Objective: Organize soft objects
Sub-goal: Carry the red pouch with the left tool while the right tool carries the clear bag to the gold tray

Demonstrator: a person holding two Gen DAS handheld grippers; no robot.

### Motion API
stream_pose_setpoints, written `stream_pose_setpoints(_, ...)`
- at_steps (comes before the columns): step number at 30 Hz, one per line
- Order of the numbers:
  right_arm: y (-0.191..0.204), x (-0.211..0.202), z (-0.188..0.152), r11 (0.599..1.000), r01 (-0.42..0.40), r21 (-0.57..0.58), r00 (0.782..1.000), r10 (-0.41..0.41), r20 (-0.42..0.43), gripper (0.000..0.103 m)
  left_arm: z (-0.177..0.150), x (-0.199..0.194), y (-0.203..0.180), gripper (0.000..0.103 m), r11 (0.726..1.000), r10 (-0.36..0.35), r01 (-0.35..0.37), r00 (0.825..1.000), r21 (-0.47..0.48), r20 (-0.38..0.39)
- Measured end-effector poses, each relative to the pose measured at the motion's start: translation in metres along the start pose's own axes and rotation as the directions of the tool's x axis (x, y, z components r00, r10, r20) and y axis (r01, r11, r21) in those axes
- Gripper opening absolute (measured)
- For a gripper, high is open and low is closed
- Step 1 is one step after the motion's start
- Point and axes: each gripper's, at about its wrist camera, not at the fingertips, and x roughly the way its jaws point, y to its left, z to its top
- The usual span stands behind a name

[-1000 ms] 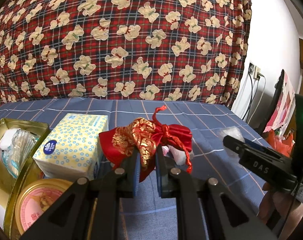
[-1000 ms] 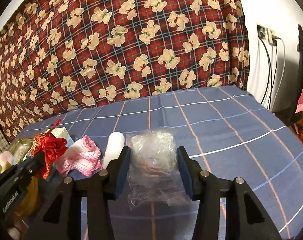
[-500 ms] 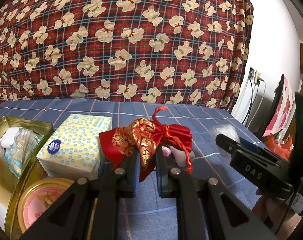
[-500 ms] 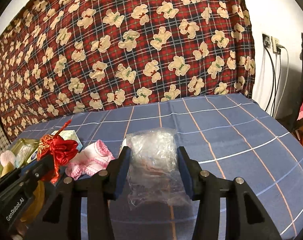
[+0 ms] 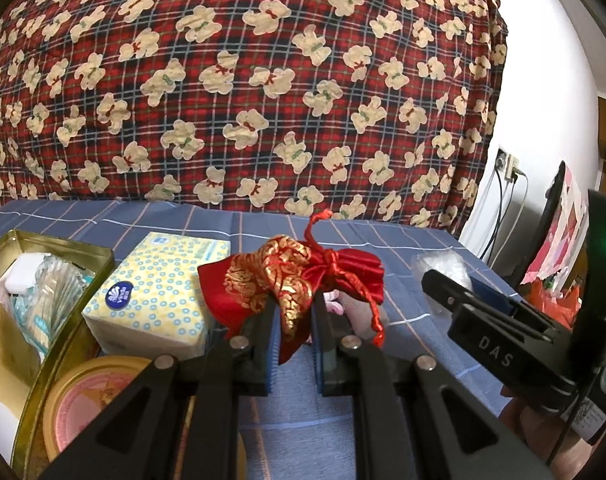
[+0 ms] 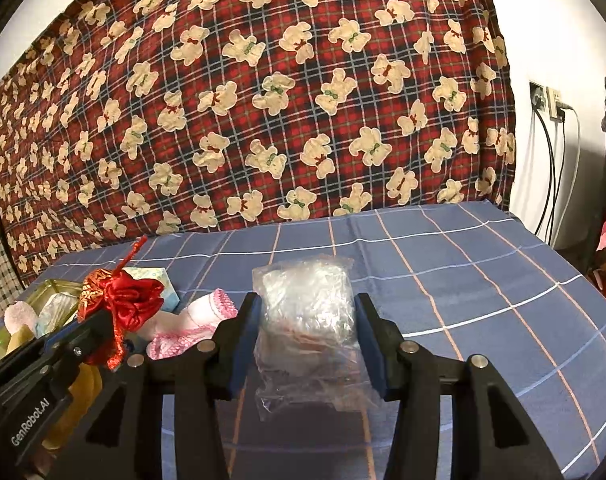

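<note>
- The left wrist view alone shows the gold tin (image 5: pixel 55 364) at lower left in full, with a white block, clear packets and a round pink-lidded container (image 5: pixel 99 396) inside it.
- The same view shows the yellow tissue pack (image 5: pixel 155 300) with blue ring print lying on the blue checked cloth (image 5: pixel 383 248), just beside the tin.
- The right wrist view alone shows the pink knitted sock (image 6: pixel 195 328) lying on the cloth between the two grippers; from the left wrist it is mostly hidden behind the pouch.
- The right wrist view also shows a pale pink fuzzy item (image 6: pixel 21 316) at the tin's near edge; what it is cannot be told.
- Both views take in the red plaid teddy-bear blanket (image 6: pixel 303 100) hung behind the surface, and wall sockets with cables at far right.
- Left gripper (image 5: pixel 295 320): jaws closed tight on the lower fabric of the red and gold drawstring pouch (image 5: pixel 299 276). The pouch is carried clear of the cloth, its red cord hanging at the right.
- Right gripper (image 6: pixel 307 332): jaws partly apart, both pads pressing the sides of the crumpled clear plastic bag (image 6: pixel 305 320). The bag's lower end hangs below the pads, above the cloth.
- The right gripper's body, marked "DAS", appears at the right edge of the left wrist view, with a hand partly visible beneath it.
</note>
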Motion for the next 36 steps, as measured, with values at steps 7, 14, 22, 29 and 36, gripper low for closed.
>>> stream_pose_setpoints(7,0.003,-0.001,-0.001,1.000,-0.005,0.001,1.000,0.005,0.010,0.050,0.000,-0.003,0.008,0.011,1.000,0.004,-0.004,1.000,-0.024,0.005)
stream_pose_setpoints(14,0.015,-0.002,-0.001,1.000,-0.008,-0.018,1.000,0.009,0.020,0.050,-0.001,-0.006,0.013,0.011,0.999,-0.019,0.019,1.000,-0.038,0.010)
stream_pose_setpoints(22,0.023,-0.006,-0.003,0.999,-0.004,-0.043,0.999,0.006,0.043,0.050,-0.001,-0.009,0.015,0.011,0.998,-0.057,0.058,0.998,-0.039,0.020)
stream_pose_setpoints(29,0.022,-0.006,-0.003,0.999,-0.008,-0.043,0.999,0.010,0.046,0.050,0.000,-0.011,0.015,0.011,0.998,-0.039,0.041,0.999,-0.038,0.033)
stream_pose_setpoints(36,0.024,-0.008,-0.003,0.999,-0.014,-0.042,0.998,0.016,0.057,0.050,0.001,-0.011,0.021,0.011,0.999,0.018,-0.017,0.999,-0.035,0.039)
